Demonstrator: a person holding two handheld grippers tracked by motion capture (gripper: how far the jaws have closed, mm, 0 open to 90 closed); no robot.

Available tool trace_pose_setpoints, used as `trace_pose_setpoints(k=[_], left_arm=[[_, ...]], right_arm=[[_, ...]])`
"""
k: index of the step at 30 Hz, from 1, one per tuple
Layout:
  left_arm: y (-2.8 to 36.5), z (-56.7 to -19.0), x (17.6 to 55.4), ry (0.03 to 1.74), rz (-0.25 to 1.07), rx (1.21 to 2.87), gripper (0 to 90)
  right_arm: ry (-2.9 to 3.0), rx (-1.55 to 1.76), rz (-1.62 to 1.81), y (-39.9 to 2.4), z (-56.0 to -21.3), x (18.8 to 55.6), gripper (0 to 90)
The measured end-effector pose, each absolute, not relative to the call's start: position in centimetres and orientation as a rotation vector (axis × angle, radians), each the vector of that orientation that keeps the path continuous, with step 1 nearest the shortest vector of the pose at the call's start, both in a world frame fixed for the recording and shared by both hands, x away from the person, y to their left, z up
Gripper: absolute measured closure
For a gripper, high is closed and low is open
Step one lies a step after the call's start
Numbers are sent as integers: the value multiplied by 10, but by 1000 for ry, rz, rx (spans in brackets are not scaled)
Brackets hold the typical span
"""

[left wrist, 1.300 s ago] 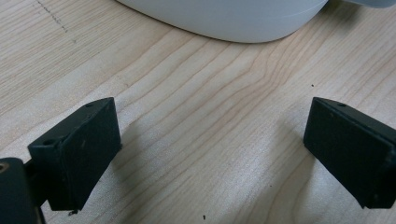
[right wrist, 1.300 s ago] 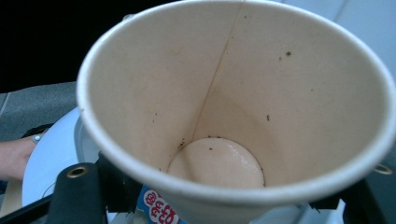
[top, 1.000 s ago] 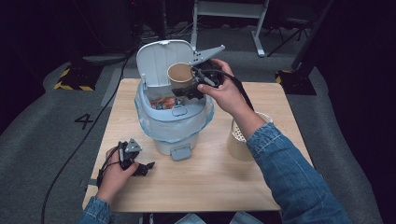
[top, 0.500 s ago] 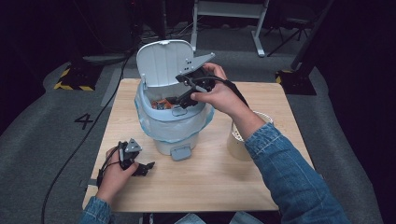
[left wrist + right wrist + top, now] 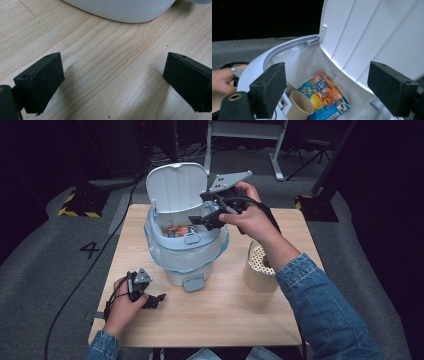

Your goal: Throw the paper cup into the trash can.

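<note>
Right gripper (image 5: 210, 212) hangs over the open bin (image 5: 187, 251), jaws apart, empty. Paper cup (image 5: 300, 108) lies inside beside a colourful packet (image 5: 324, 96). Risk, imo: raised lid (image 5: 176, 187) at 12 o'clock gets knocked when withdrawing. Left gripper (image 5: 147, 296) rests on table (image 5: 230, 310) at 7 o'clock, jaws apart. Perforated-top container (image 5: 260, 270) sits at 3 o'clock under the forearm.

Paper cup (image 5: 300, 104) left right claw (image 5: 327, 92), now lying inside bin (image 5: 186, 251); claw jaws spread empty above it.
</note>
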State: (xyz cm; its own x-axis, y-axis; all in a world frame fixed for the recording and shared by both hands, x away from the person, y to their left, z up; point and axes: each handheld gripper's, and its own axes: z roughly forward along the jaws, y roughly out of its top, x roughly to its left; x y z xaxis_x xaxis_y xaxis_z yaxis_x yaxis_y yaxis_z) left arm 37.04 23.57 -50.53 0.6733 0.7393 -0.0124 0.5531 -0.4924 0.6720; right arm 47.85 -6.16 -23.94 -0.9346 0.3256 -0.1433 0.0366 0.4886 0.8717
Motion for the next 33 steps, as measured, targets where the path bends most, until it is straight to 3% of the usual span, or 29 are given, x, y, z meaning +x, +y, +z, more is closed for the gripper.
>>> trace_pose_setpoints(k=[20, 33], left_arm=[[236, -505, 370, 997, 360, 2227, 35], [236, -506, 369, 1003, 365, 2223, 36]], right_arm=[[2326, 499, 1432, -176, -216, 454, 190], [2315, 603, 1394, -243, -232, 443, 190]])
